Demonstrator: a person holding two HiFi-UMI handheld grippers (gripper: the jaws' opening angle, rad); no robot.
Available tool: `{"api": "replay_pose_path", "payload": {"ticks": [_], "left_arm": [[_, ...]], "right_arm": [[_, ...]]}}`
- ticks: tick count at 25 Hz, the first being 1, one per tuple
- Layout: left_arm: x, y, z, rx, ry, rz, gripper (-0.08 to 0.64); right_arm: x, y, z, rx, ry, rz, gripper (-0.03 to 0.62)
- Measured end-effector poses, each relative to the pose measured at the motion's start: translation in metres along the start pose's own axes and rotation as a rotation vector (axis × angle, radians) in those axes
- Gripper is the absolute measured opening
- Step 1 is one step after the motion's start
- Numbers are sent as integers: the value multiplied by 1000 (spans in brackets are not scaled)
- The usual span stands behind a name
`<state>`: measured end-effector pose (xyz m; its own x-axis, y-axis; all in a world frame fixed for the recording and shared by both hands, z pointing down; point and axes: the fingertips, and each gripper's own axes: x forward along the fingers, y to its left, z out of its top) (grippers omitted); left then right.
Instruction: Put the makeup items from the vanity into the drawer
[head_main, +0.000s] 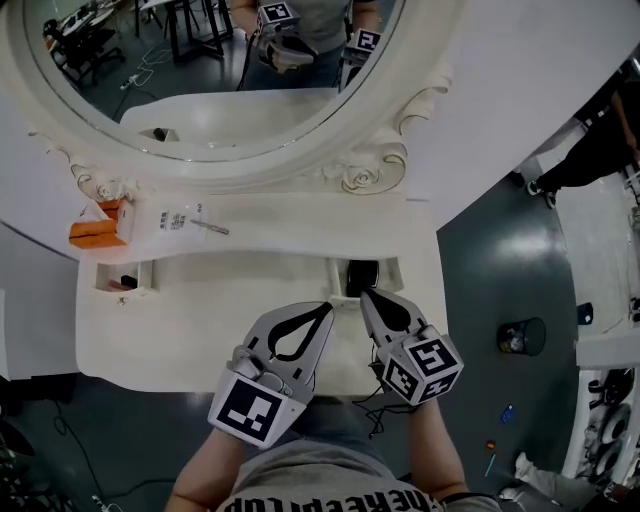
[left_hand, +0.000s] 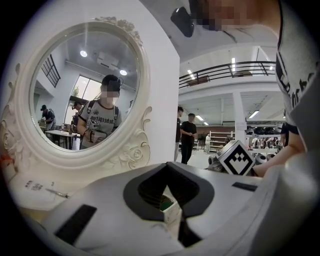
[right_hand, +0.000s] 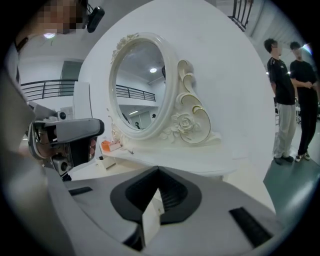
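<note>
Left gripper clamps green-topped white carton, right gripper a white box. Risk: loose holds may slip short of drawer at 12 o'clock.

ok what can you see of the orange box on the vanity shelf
The small orange box, cardboard by its look, lies at the left end of the white vanity shelf, below the mirror frame's carved scroll. An orange-and-white piece, perhaps its flap, stands at its back right. Nothing grips it.
</note>
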<state>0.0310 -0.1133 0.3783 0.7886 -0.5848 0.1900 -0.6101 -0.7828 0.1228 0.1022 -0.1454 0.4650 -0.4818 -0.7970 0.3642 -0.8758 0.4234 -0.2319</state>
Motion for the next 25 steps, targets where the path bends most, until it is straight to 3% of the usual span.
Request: {"api": "replay_pose_path", "payload": {"ticks": [8,25], "left_arm": [[-8,-13,6,27,-3,-80,14],[-28,-51,21,89,-15,-258,14]], "right_arm": [[-27,26,24,15,-106,-8,12],[-88,65,54,17,-245,-117,12]]}}
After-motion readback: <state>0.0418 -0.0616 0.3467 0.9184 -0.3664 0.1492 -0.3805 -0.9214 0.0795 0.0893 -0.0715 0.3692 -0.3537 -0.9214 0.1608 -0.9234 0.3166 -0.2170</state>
